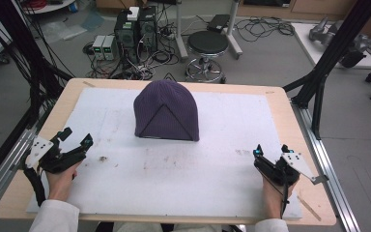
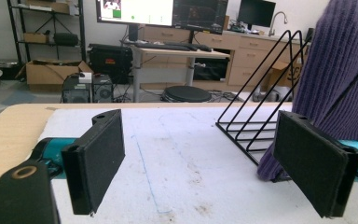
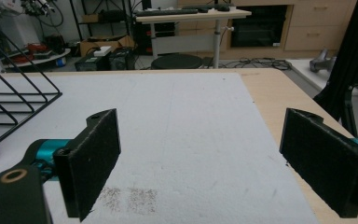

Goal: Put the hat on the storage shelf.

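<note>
- We hold the left gripper point(image 1: 76, 140) spread wide near the table's left edge.
- Our right gripper point(image 1: 272, 151) gapes by the right edge.
- The purple hat point(image 1: 166, 110) drapes a wire rack point(image 2: 256, 121) mid-mat point(image 1: 212, 164), far side, bare mat between.

The right gripper point(image 3: 205, 163) holds its jaws wide apart above the white mat point(image 3: 191, 116); a black wire rack point(image 3: 18, 100) sits at ten o'clock.

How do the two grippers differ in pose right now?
The left gripper sits by the table's left edge, angled toward the purple beanie on the wire rack; the right gripper sits near the front right, pointing straight ahead at bare mat. Both are open and empty.
</note>
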`<action>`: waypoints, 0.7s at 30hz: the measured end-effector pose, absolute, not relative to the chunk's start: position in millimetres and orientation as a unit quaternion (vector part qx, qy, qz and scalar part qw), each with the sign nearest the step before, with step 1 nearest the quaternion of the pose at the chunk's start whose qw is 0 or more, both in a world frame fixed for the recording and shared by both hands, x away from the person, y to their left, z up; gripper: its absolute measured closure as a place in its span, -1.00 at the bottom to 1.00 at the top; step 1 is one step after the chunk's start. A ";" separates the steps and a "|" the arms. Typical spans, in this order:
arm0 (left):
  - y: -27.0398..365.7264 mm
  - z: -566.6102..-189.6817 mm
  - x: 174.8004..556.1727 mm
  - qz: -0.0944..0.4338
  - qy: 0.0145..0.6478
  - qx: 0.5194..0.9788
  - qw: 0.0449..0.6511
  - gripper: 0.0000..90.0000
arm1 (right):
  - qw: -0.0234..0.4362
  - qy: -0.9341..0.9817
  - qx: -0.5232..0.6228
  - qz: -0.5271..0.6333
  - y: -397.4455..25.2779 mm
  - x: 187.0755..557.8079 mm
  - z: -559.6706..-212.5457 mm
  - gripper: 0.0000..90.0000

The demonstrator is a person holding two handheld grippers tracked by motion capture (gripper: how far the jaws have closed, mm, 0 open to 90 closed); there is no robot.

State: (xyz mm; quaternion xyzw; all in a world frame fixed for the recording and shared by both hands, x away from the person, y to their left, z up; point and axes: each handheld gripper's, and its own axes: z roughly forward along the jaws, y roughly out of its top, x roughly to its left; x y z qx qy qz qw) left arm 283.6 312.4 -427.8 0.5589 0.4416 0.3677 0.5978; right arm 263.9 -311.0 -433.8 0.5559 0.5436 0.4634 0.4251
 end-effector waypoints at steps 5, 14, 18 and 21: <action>312.6 -427.1 283.3 0.369 0.443 0.553 0.601 -0.62 | 0.428 0.541 0.556 0.464 -311.6 263.8 -433.6 -0.74; 314.3 -427.9 284.4 0.370 0.444 0.553 0.600 -0.61 | 0.430 0.541 0.555 0.463 -309.8 263.7 -433.3 -0.74; 313.7 -428.0 284.5 0.367 0.444 0.554 0.601 -0.61 | 0.429 0.540 0.556 0.463 -310.1 263.5 -433.2 -0.74; 312.5 -428.2 284.8 0.365 0.442 0.556 0.602 -0.61 | 0.426 0.540 0.558 0.464 -310.1 263.3 -433.2 -0.74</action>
